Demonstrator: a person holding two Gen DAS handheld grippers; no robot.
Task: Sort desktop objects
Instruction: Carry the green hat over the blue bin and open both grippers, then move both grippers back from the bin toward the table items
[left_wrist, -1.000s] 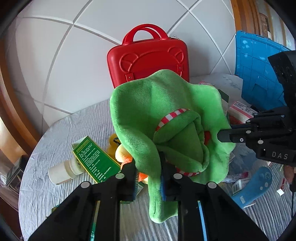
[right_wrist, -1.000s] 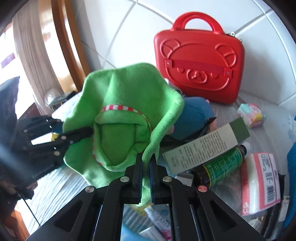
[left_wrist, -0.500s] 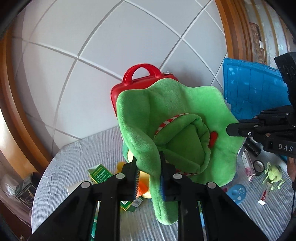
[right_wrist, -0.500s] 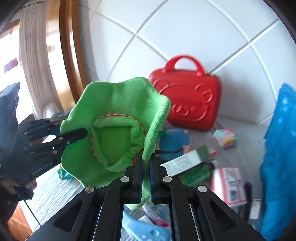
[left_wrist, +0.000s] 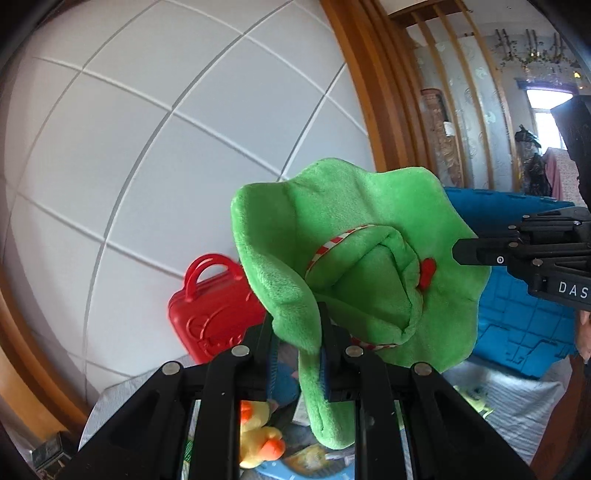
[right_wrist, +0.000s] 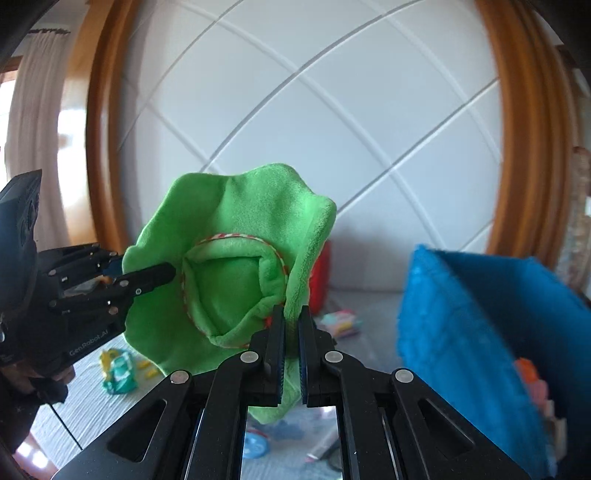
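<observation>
**Carrying the hat to the bin**

Being held aloft between both grippers, the green plush hat (left_wrist: 354, 258) is being pinched at opposite brim edges: the left gripper (left_wrist: 297, 354) and right gripper (right_wrist: 291, 347) are each clamped on fabric. The blue bin (right_wrist: 480, 314) is lying just beyond the right fingers. Both pinches are best being kept firm, and the drooping brim being cleared over the bin's rim before release.

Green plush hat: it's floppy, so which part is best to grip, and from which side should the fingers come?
Grip the brim of the green hat, coming edge-on from the outside. It is a thin, flat flap that pads can close across, while the crown is a soft, bulky bulge. That is how both grippers hold it: the left gripper on one edge, the right gripper on the opposite one, which probably stops it folding.
</observation>
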